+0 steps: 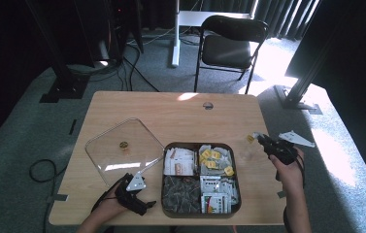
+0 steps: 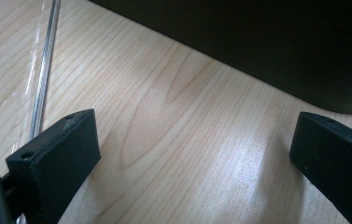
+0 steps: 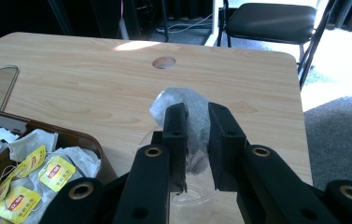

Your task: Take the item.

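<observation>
The table (image 1: 180,114) was pale wood with a wavy brown grain. On it sat a dark brown compartment tray (image 1: 201,144), its tea bags (image 3: 47,175) white with yellow tags bearing red lettering; the 7 o'clock compartment held grey-green packets (image 1: 180,194). At the tray's 9 o'clock lay a clear lid (image 1: 122,148) with a gold spot. The right gripper (image 3: 196,135) was black and pinched a greyish-white tea bag (image 3: 183,105). The left gripper (image 2: 192,154) was black too.
</observation>
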